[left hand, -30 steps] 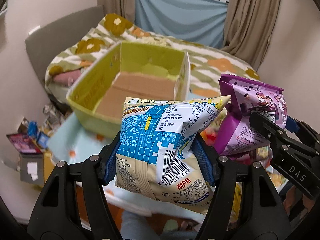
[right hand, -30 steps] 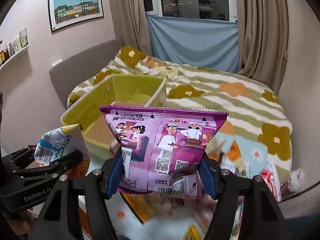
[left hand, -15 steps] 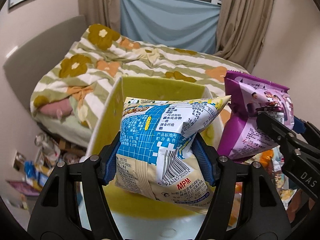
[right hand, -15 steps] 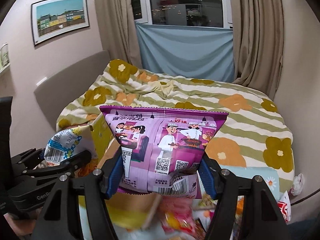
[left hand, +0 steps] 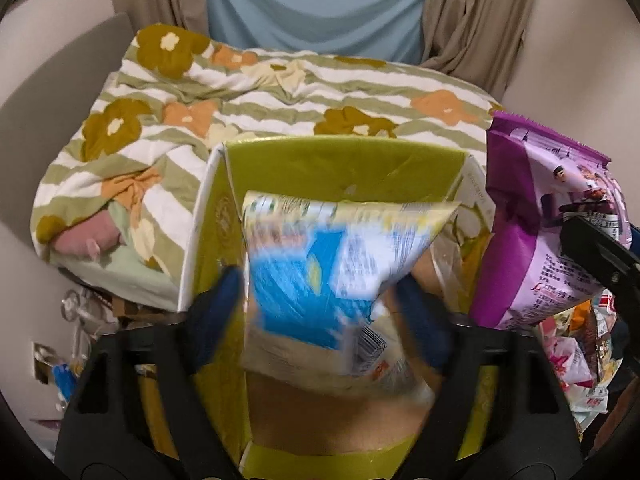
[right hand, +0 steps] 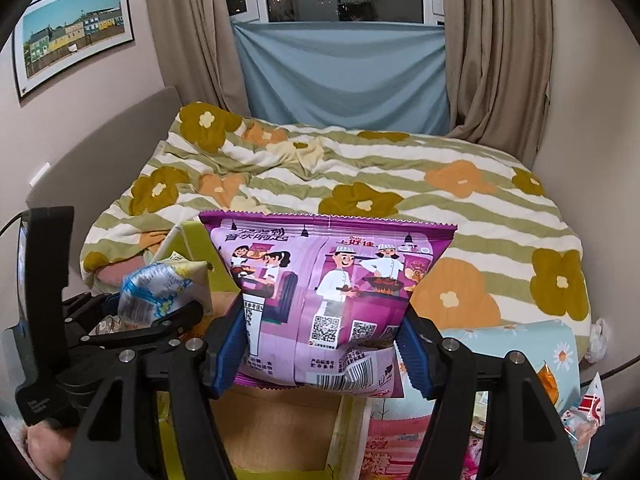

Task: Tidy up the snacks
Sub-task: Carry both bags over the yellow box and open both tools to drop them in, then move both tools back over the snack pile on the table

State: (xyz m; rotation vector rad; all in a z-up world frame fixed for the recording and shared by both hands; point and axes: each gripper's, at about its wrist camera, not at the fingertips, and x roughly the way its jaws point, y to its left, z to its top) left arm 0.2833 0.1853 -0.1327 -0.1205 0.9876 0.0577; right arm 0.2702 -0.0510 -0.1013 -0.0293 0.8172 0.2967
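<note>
Left gripper [left hand: 316, 300] sits over the open green box [left hand: 344, 160]. Blue-and-yellow snack bag [left hand: 336, 276] lies between its blue pads [left hand: 208, 320], motion-blurred; the pads look spread with a gap on each side of the bag, so the jaws read as wide and the bag as released and dropping toward the box's brown cardboard floor. Judgement only, given the blur. The position makes sense: gripper centred above the box mouth so the bag falls inside the walls rather than onto the rim.

Right gripper [right hand: 320, 348] has its jaws narrowed firmly on the purple snack bag [right hand: 328, 300], blue pads pressing both lower sides, bag upright with the crimped top edge level. It hangs above the right edge of the box, just beside the left gripper's bag, apparently waiting for its turn so the two packets do not collide in the opening.

Surface: the box stands at the near edge of a bed with a green-striped flowered quilt [right hand: 400, 184]. More loose snack packets [right hand: 400, 452] are heaped right of the box, pink and red wrappers among them, so sorting looks to be in its early part.

Room: beige curtains [right hand: 500, 60] frame a night window with blue cloth [right hand: 344, 80] hung below it; a framed picture [right hand: 76, 32] of coloured houses on the left wall; a grey headboard along the bed's left side.
</note>
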